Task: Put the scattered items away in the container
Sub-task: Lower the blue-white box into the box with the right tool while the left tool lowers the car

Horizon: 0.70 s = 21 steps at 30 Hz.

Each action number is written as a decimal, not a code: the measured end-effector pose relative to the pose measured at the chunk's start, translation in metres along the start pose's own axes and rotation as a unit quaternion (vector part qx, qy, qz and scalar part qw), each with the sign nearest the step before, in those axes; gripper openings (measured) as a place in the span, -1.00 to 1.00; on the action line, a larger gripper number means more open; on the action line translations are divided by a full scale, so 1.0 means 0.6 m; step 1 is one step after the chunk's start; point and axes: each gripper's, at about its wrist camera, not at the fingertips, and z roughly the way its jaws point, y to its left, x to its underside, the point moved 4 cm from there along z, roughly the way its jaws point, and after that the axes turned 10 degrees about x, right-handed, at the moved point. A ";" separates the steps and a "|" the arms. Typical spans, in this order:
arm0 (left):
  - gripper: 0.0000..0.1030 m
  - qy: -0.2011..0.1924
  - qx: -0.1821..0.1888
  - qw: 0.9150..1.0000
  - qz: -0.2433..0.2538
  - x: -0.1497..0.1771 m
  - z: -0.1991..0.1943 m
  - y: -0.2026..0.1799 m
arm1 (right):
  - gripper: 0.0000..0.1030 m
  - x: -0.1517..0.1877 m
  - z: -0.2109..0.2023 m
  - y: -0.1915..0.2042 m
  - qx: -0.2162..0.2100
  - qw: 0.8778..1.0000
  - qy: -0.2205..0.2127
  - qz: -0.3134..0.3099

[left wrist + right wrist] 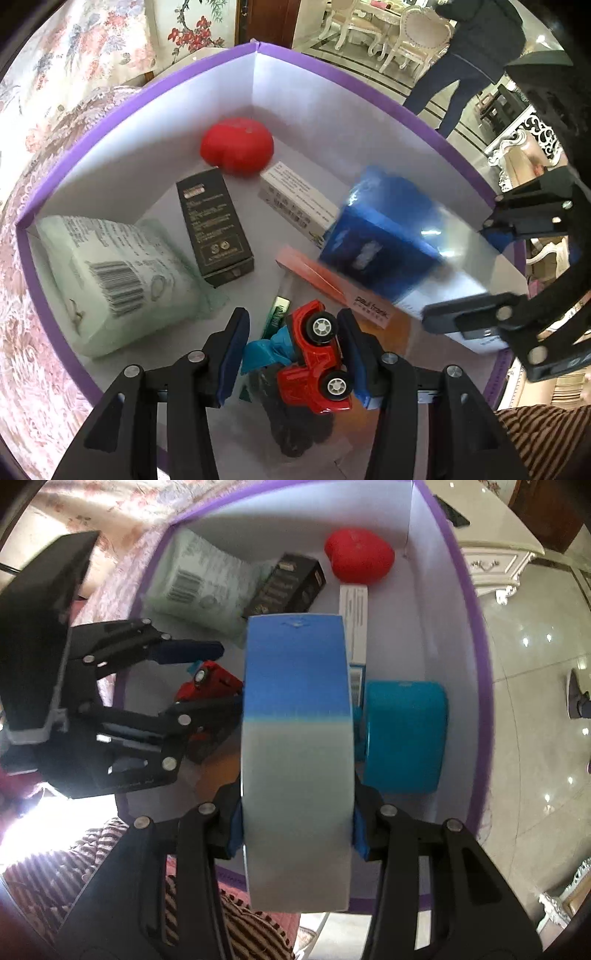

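Observation:
A purple box (388,96) with a white inside is the container; its rim also shows in the right wrist view (480,657). My left gripper (291,332) points down into it, shut on a red toy truck (317,354) with a blue scoop, held above the floor. From the right wrist the left gripper (221,675) and the truck (210,683) appear at the left. My right gripper (297,823) is shut on a blue and white box (295,738), upright over the container. In the left wrist view that box (384,236) and the right gripper (461,269) are at the right.
In the container lie a red heart-shaped thing (238,146), a black box (214,225), a white box (295,197), a green wipes pack (107,269), a pink box (325,282) and a teal case (404,734). Floral fabric surrounds it; a person (476,48) stands beyond.

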 end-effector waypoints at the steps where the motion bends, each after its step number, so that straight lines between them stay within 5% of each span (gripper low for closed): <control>1: -0.04 0.002 0.005 1.000 0.000 0.003 0.002 -0.004 | -0.07 0.000 0.005 0.002 0.003 1.000 0.003 -0.001; 13: 0.01 0.019 -0.016 1.000 0.006 0.021 0.014 -0.011 | -0.07 -0.048 0.056 -0.001 0.005 1.000 0.019 0.015; 17: 0.76 -0.003 0.014 1.000 -0.002 0.022 0.004 -0.018 | -0.07 -0.065 0.066 0.013 0.036 0.999 0.010 -0.001; 21: 1.00 -0.017 0.022 1.000 0.006 0.026 -0.008 -0.024 | -0.07 -0.082 0.075 0.004 0.026 0.999 0.003 0.023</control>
